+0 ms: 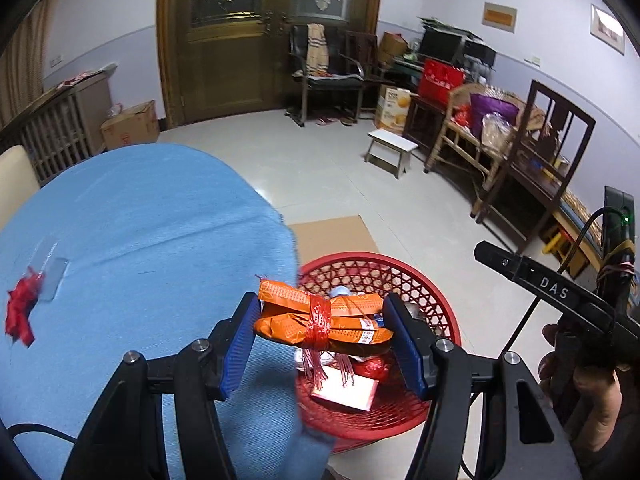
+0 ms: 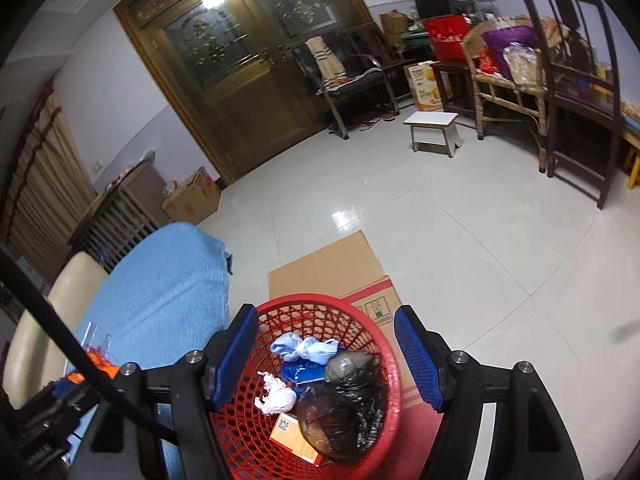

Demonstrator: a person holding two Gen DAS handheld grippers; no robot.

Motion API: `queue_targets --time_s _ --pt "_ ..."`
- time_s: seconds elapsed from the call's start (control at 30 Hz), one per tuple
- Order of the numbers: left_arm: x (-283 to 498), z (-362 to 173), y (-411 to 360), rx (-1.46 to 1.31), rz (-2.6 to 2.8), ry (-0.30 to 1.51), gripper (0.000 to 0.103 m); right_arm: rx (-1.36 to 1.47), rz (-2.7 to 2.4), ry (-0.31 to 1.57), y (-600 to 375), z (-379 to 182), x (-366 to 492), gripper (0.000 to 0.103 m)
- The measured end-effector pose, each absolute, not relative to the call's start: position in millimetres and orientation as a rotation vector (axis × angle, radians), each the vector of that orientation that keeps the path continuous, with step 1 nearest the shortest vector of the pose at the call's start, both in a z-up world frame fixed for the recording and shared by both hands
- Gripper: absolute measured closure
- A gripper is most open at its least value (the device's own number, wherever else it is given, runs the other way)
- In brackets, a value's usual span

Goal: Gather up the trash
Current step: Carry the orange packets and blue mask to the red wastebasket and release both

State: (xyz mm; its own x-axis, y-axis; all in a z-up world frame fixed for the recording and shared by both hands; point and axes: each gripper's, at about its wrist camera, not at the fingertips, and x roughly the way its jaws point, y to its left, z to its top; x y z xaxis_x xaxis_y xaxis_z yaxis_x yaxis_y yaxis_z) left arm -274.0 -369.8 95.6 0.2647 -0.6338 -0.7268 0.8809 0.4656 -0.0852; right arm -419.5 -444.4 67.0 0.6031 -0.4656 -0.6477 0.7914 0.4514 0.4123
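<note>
A: Blue cloth covers the desk (image 1: 140,216), and a red basket (image 1: 436,308) stands on the floor just beside its edge. What is the left hand-held gripper (image 1: 320,332) doing?

B: It is clamped on an orange packet bundle (image 1: 320,320) tied with red ribbon, one blue pad against each end. The bundle hangs above the basket's near side, right at the desk's edge, its ribbon tassels dangling toward a white and red packet (image 1: 346,392) inside.

A: And the right hand-held gripper (image 2: 326,356)?

B: Its jaws stand apart with nothing between them, poised over the basket. Below it, inside the basket, lie a black plastic bag (image 2: 344,404), crumpled white paper (image 2: 276,396), a pale blue cloth wad (image 2: 304,348) and an orange carton (image 2: 292,436).

A: Anything left on the desk?

B: A red scrap (image 1: 20,312) beside a clear plastic piece (image 1: 52,276), well away from the basket on the cloth.

A: Beyond the basket?

B: Flattened cardboard (image 2: 328,268) lies under and behind it on the tiled floor. Farther off stand a small white stool (image 2: 434,128), chairs (image 2: 352,76) and a wooden double door (image 2: 240,60).
</note>
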Motion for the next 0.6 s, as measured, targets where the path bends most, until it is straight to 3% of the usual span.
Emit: queue_targets --time_s 0.27,0.37,0.6 --pt "-273.6 79.6 -404.9 0.394 -1.073 0.843 0.038 0.802 -0.82 0.475 -450.2 61.6 -431.7 0.029" --pt "-271.5 71.1 -413.4 0.414 -1.061 0.89 0.033 0.805 -0.813 0.48 -450.7 61.3 -429.6 0.029" --pt "-252.8 76.5 -388.8 0.345 -1.033 0.909 0.03 0.796 -0.805 0.486 -448.4 61.8 -425.9 0.029"
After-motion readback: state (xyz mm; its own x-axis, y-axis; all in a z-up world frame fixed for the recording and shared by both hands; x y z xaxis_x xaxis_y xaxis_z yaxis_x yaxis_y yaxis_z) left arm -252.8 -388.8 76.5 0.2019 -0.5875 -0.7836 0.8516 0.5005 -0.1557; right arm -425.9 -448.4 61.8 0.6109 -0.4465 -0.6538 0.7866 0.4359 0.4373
